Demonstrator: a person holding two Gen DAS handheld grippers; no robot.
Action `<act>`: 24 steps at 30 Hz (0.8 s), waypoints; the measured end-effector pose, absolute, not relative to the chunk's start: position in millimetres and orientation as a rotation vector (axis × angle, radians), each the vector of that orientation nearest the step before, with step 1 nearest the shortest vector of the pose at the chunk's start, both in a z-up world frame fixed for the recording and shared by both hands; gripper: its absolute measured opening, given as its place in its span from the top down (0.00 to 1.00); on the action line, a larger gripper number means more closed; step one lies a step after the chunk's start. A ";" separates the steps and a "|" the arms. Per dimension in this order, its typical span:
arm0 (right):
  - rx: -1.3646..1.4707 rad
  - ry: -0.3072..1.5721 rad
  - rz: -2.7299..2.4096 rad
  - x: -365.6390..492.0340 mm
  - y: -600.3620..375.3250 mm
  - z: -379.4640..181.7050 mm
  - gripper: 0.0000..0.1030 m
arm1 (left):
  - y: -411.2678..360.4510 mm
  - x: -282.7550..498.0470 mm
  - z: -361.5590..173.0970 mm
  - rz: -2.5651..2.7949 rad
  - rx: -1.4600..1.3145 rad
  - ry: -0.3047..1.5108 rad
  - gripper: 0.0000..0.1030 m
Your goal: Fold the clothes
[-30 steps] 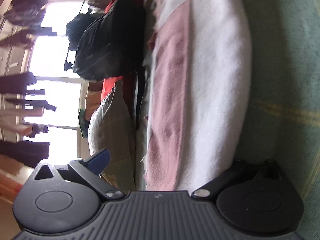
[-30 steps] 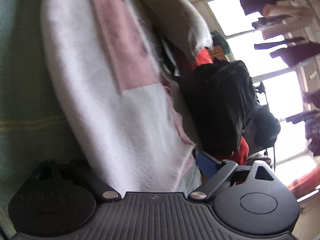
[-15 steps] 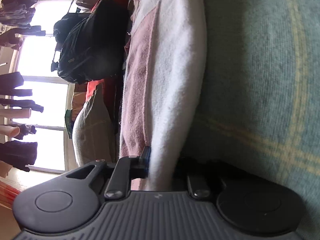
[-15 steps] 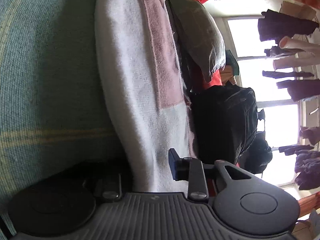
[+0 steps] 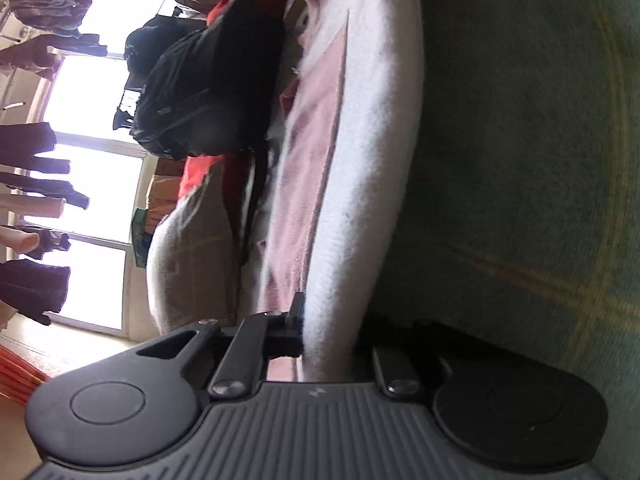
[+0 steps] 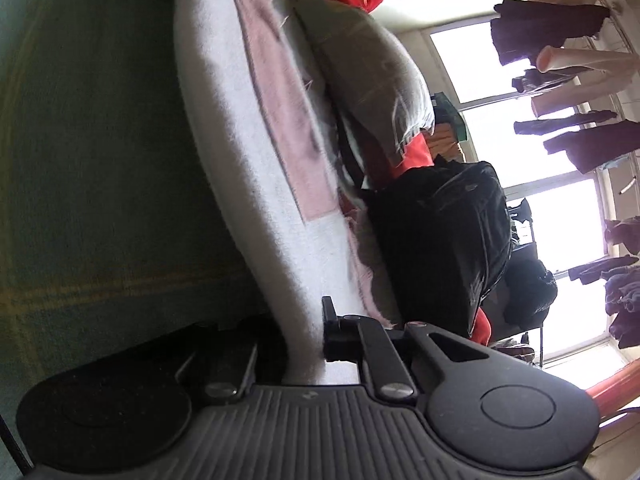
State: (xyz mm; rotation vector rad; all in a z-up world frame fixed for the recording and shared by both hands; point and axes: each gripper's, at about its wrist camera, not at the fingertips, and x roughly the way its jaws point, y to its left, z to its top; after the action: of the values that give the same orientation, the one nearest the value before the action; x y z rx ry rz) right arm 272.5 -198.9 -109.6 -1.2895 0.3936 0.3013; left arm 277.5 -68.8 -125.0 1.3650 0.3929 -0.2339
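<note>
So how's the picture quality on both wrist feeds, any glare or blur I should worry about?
Left wrist view: the windows are blown out white, hanging clothes show only as silhouettes, and the left tool, shut on the white and pink garment, sits in shadow. Right wrist view: same window glare, slight motion blur on the garment, fisheye bending at the edges; the right tool is dark.

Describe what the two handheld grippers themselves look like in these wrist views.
Both are matte black plastic. The left gripper has a ribbed housing with a small pale mark at its top edge, round disc-shaped pivot covers either side, and angular linkage arms fixed with silver screw heads. One arm has a triangular cutout. The right gripper is its mirror twin. No cables, hands or sleeves are visible.
</note>
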 end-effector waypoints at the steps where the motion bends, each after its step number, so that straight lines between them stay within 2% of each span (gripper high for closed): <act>1: -1.287 0.396 0.309 267.5 -198.8 -105.9 0.89 | -67.6 274.4 -122.1 -0.229 1.365 0.389 0.91; 11: -1.262 0.434 0.390 209.5 -201.0 -73.0 0.89 | -51.8 193.4 -109.3 -0.289 1.420 0.387 0.91; 24: -1.256 0.494 0.478 73.7 -200.6 -71.9 0.89 | -37.2 65.0 -101.7 -0.370 1.448 0.397 0.90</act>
State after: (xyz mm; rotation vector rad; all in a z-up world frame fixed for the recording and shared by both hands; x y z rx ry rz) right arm 73.7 -200.6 -71.9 -1.2556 0.4942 0.4783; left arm 65.0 -37.2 -101.7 1.4476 0.3970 -0.3705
